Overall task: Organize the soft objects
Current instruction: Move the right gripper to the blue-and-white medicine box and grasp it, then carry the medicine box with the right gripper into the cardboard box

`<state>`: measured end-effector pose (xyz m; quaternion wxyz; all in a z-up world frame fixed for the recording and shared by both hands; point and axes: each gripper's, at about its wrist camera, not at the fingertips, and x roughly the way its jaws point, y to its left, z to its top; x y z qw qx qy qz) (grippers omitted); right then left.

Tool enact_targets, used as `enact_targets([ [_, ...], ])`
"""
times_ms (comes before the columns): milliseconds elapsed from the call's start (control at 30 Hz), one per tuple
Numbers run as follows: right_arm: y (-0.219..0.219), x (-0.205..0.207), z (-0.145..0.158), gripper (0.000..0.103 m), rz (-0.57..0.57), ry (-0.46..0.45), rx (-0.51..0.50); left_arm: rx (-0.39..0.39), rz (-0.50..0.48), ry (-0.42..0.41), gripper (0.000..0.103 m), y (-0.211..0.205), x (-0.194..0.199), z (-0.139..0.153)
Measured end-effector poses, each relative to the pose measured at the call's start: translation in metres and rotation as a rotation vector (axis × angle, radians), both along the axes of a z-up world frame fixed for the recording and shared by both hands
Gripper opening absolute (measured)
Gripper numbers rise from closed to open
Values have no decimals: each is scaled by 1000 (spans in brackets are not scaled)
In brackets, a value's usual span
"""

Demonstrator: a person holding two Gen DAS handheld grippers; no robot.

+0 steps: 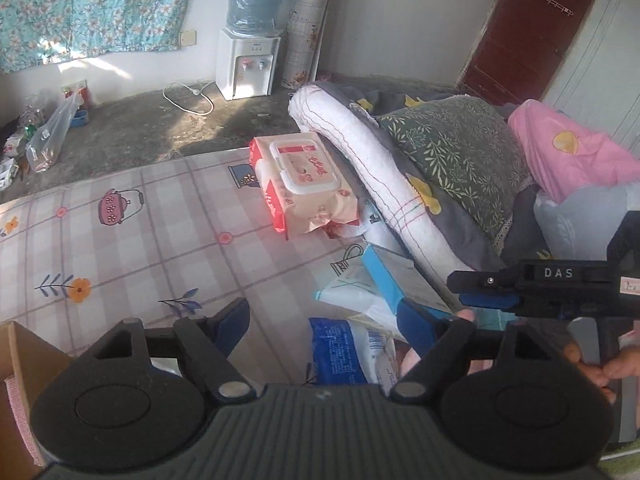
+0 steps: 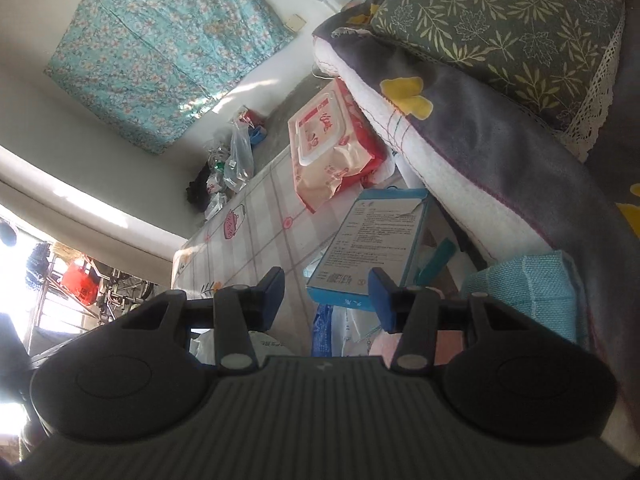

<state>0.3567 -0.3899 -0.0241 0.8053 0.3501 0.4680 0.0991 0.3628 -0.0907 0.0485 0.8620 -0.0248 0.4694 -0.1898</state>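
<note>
A rolled grey and white quilt [image 1: 384, 168] lies on the right with a green leaf-print pillow [image 1: 456, 152] on it and pink bedding [image 1: 576, 156] behind. The quilt [image 2: 460, 148] and pillow [image 2: 508, 28] also show in the right wrist view. My left gripper [image 1: 324, 320] is open and empty above a blue and white plastic pack [image 1: 340, 352]. My right gripper [image 2: 326, 288] is open and empty, tilted, just short of a blue box [image 2: 376, 240]; a light blue cloth [image 2: 528, 284] lies to its right. The right gripper's body [image 1: 540, 280] shows in the left wrist view.
A red and white wipes pack [image 1: 304, 184] lies on the patterned table cover [image 1: 120, 240]. A cardboard box [image 1: 16, 360] sits at the lower left. A water dispenser [image 1: 248, 36], a rolled mat [image 1: 308, 28] and plastic bags [image 1: 48, 136] stand on the floor behind.
</note>
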Motion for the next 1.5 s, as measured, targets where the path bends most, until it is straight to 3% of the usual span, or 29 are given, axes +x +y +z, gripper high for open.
enact_targets([
  [133,-2,35,-25,46,-10,73,-1,-54,-26,124,63,-42,32,-36],
  [333,-9,65,-62,45,-23,170,39,-80,-22,260,51,-72,63,-79],
  [433,-7,70,-75,42,-21,186,77,-98,-12,287,47,-77,70,-89],
  [500,-6,72,-80,34,-27,178,98,-93,-3,282,43,-80,71,-93],
  [633,1,70,-77,30,-30,143,102,-95,11,271,41,-80,69,-90],
  [767,11,61,-60,27,-32,91,106,-107,10,239,40,-72,58,-72],
  [1100,65,7,28,27,29,-77,123,-173,24,86,37,-18,-17,18],
  [1300,124,-26,78,27,154,-146,140,-184,118,-7,36,53,-79,64],
  [1500,217,-58,97,27,341,-150,173,-170,290,-59,36,154,-136,80],
])
